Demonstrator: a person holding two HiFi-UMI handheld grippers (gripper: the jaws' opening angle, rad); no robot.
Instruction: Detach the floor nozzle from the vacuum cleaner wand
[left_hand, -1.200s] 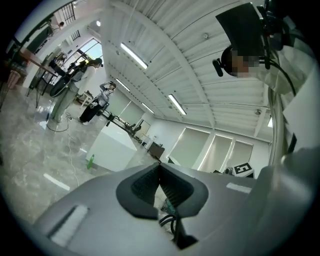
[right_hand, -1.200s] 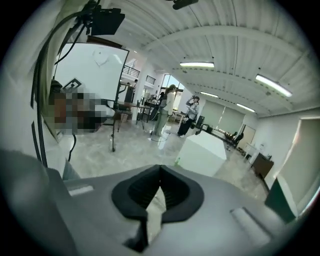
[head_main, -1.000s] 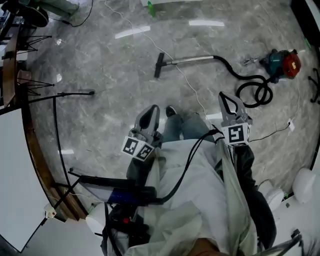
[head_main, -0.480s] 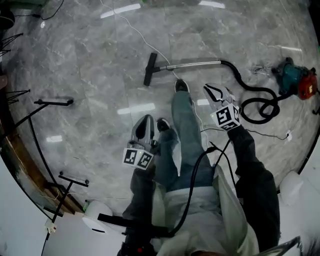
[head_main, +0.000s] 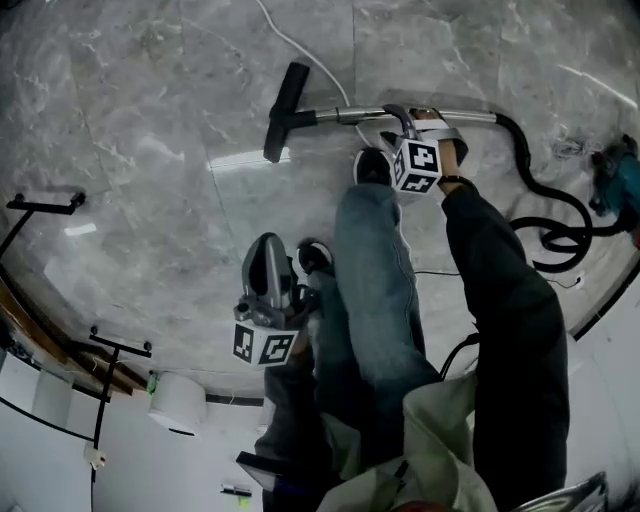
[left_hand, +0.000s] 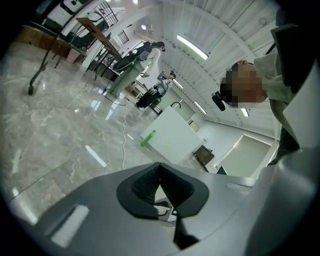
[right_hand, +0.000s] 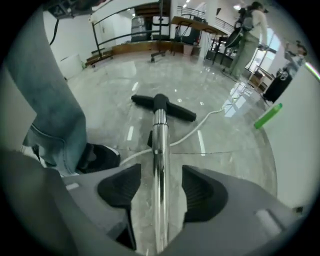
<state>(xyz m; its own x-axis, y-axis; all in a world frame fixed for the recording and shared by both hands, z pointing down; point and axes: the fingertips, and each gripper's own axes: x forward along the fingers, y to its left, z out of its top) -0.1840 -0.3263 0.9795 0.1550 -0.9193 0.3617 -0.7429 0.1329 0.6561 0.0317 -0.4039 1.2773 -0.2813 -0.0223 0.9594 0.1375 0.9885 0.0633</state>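
Floor nozzle (head_main: 283, 108), flat black bar, on glossy chrome wand (head_main: 345, 115)

The floor nozzle (head_main: 283, 112) is black, the wand (head_main: 345, 115) chrome, the floor (head_main: 150, 130) grey-veined marble.

Floor nozzle (head_main: 284, 108): one; wand (head_main: 345, 115): one; hose (head_main: 515, 135): one; white cable (right_hand: 198, 129): one; shoes (head_main: 372, 166): two; claws: two, left claw (head_main: 268, 250), right claw (head_main: 405, 118).

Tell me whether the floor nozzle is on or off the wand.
On: the floor nozzle sits joined to the wand, no gap between.
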